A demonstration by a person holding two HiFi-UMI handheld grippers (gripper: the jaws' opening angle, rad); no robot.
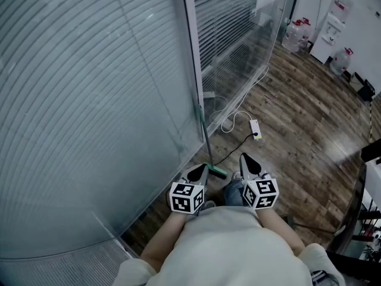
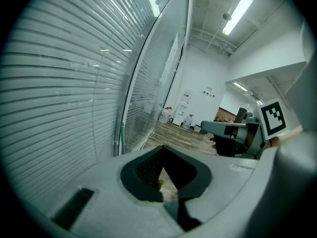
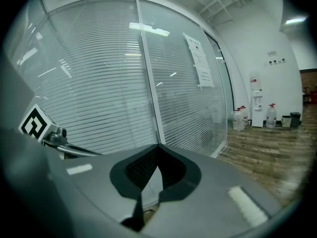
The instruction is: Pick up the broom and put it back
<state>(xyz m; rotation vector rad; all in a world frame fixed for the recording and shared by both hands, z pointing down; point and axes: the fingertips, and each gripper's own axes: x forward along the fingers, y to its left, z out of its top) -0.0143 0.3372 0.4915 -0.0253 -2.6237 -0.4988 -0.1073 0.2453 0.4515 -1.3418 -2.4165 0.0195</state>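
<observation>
The broom leans against the metal post of the glass wall. Its thin green handle [image 1: 203, 133] runs up the post and its green head [image 1: 216, 171] rests on the wood floor. My left gripper [image 1: 201, 168] is shut and empty, its tips just left of the broom head. In the left gripper view the jaws [image 2: 163, 148] meet at their tips, and the green handle [image 2: 122, 134] stands ahead to the left. My right gripper [image 1: 245, 158] is also shut and empty, a little right of the broom head. The right gripper [image 3: 158, 147] faces the glass wall.
A curved glass wall with blinds [image 1: 89, 100] fills the left. A white cable and a power strip [image 1: 255, 127] lie on the floor beyond the broom. Water bottles [image 1: 294, 33] and a dispenser [image 1: 329, 31] stand far back. Dark furniture [image 1: 360, 213] edges the right side.
</observation>
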